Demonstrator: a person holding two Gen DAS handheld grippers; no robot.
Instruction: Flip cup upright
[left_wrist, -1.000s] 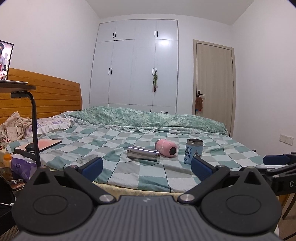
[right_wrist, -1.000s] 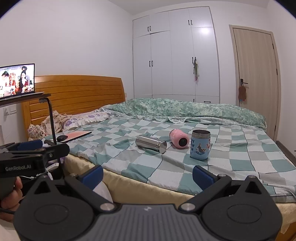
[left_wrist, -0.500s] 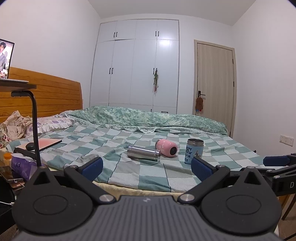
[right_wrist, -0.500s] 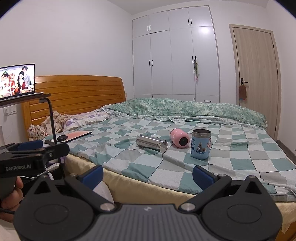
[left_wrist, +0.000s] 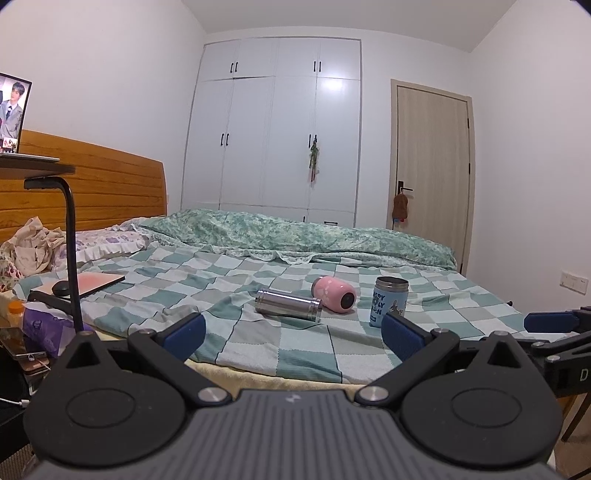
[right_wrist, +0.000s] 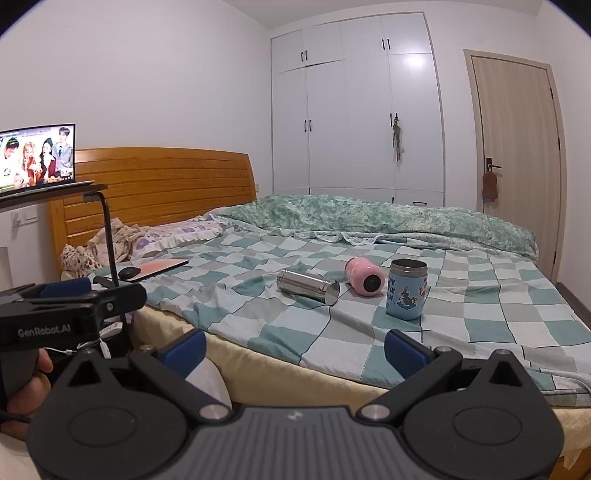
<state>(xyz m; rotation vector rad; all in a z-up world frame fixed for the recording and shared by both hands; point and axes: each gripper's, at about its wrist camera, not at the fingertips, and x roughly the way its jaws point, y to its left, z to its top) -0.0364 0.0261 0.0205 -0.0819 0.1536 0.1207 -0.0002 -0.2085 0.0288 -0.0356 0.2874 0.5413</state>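
Both my hand-held grippers, left and right, gape wide and empty; the steel cup and pink cup, lying mid-frame, may roll off the soft bed when nudged.

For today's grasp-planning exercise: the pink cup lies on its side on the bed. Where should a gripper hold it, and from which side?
Grip the pink cup across its round body, probably from above, fingers straddling its long axis. It lies with its dark end toward the cameras, steel cup and blue cup flanking it, so above looks clearest.
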